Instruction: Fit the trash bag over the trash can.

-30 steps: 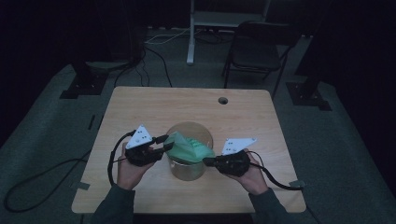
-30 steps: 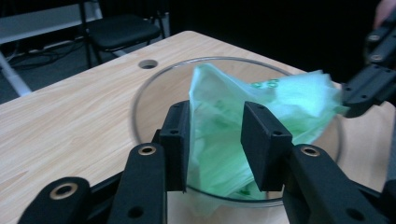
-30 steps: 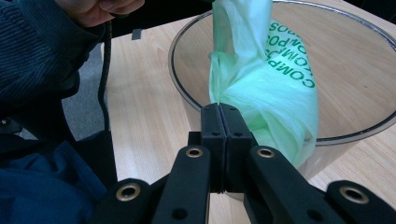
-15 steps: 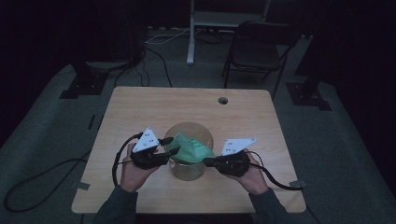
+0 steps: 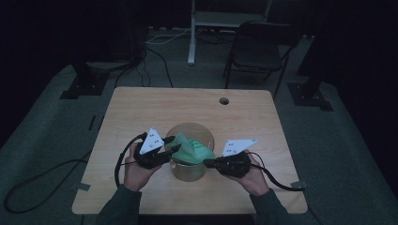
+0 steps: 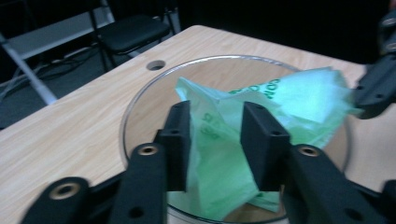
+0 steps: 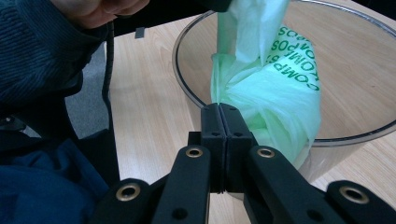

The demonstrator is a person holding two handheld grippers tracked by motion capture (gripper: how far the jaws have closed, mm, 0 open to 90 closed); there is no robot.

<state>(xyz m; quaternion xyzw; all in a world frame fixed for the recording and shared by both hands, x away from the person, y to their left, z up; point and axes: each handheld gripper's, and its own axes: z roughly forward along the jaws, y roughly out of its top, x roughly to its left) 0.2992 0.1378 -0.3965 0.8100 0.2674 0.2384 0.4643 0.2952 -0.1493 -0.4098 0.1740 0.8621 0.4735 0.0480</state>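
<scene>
Green bag [image 5: 191, 151] over clear bin [image 5: 187, 171]: right gripper [image 7: 222, 112] pinches its edge, left gripper [image 6: 215, 135] jaws just closing, straddling it unclamped

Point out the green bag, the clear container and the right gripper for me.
green bag [image 6: 219, 158], left gripper view, its film between the jaws.
clear container [image 7: 187, 88], right gripper view, its rim.
right gripper [image 7: 223, 114], right gripper view, its closed fingertips.
</scene>
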